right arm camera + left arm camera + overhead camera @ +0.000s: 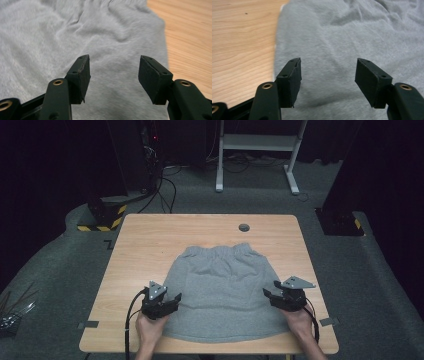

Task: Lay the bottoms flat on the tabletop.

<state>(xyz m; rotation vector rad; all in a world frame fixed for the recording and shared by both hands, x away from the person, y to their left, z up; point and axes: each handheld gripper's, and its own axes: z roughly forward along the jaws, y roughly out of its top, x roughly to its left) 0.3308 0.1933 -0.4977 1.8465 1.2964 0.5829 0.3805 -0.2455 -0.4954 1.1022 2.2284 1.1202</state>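
Observation:
A grey fleece garment [220, 287] with a gathered elastic waistband at its far end lies flat on the wooden table [150, 235]. My left gripper [170, 301] hovers over the garment's left edge, open, with nothing between its jaws. In the left gripper view the grey garment [342, 37] spreads under the open left gripper [328, 75], its edge meeting bare wood at the left. My right gripper [270, 296] stands open over the garment's right edge. The right gripper view has the open right gripper [113, 72] above the grey garment [75, 37], with wood to the right.
A small round grommet hole [244, 227] sits near the table's far edge. Bare wood [135, 265] flanks the garment on both sides. Beyond the table are a white desk frame [257, 150], cables, and a yellow-black striped base [102, 217] on grey carpet.

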